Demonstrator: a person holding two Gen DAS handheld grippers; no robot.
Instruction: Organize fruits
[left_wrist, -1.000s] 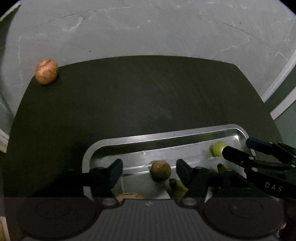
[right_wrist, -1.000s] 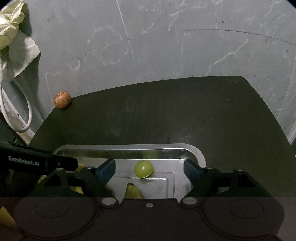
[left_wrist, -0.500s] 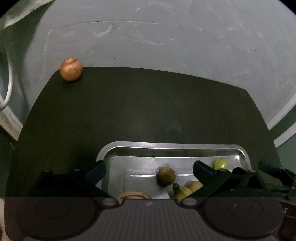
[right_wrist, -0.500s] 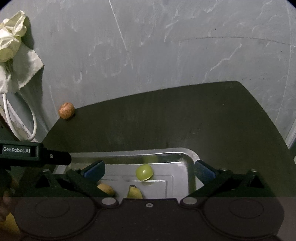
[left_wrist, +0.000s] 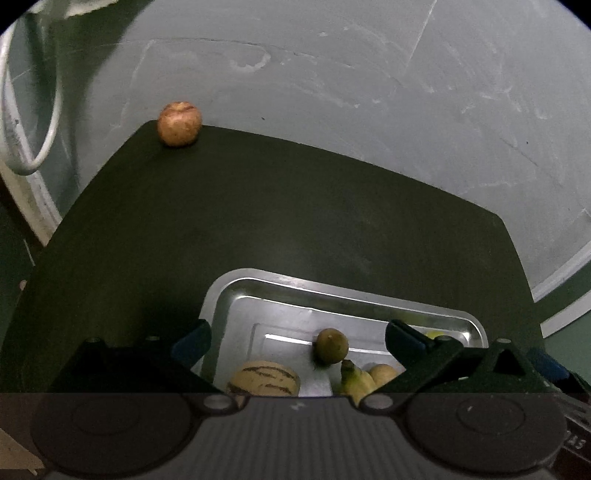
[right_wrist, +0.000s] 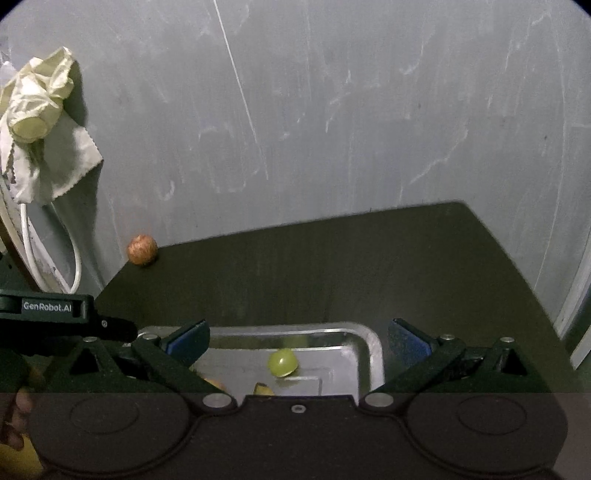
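Note:
A metal tray (left_wrist: 221, 295) (right_wrist: 373, 354) sits near the front of a dark table. In it lie a brown round fruit (left_wrist: 330, 345), a striped tan fruit (left_wrist: 264, 378), a banana (left_wrist: 354, 380), an orange-tan fruit (left_wrist: 382, 373) and a green grape (right_wrist: 282, 363) (left_wrist: 433, 334). A reddish apple (left_wrist: 179, 124) (right_wrist: 142, 249) stands alone at the table's far left corner. My left gripper (left_wrist: 297, 338) is open above the tray with nothing held. My right gripper (right_wrist: 297, 338) is open too, over the tray's right end, above the grape.
A grey scuffed wall rises behind the table (left_wrist: 295, 206). A white cable loop (left_wrist: 33, 110) (right_wrist: 72, 266) and crumpled cloths (right_wrist: 40, 122) hang at the left. The other gripper's black body (right_wrist: 51, 314) crosses the right wrist view's left edge.
Both grippers' jaws have spread wide and both hands have pulled up and back from the tray. The brown fruit and the grape now lie free in the tray.

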